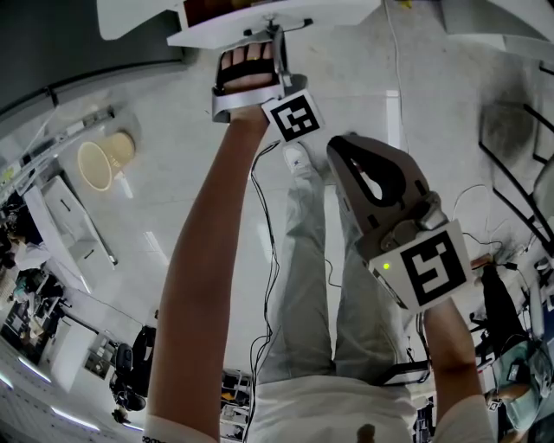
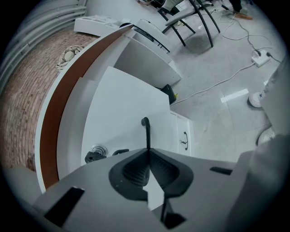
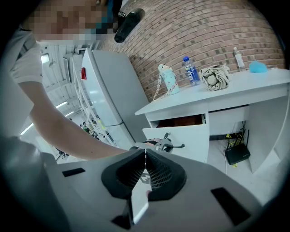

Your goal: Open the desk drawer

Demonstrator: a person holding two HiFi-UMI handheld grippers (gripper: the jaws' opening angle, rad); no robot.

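Observation:
The white desk drawer stands pulled out under the desk top, and its brown inside shows. My left gripper is shut on the drawer's thin dark handle, which sticks up past the jaw tips in front of the white drawer front. In the head view the left gripper reaches the drawer at the top edge. A round lock sits beside the handle. My right gripper hangs lower in the air, away from the desk. Its jaws are shut on nothing.
A water bottle, a patterned pouch, a crumpled cloth and a blue object stand on the desk. A black router lies under it. A tall white cabinet stands left. On the floor are a basket and cables.

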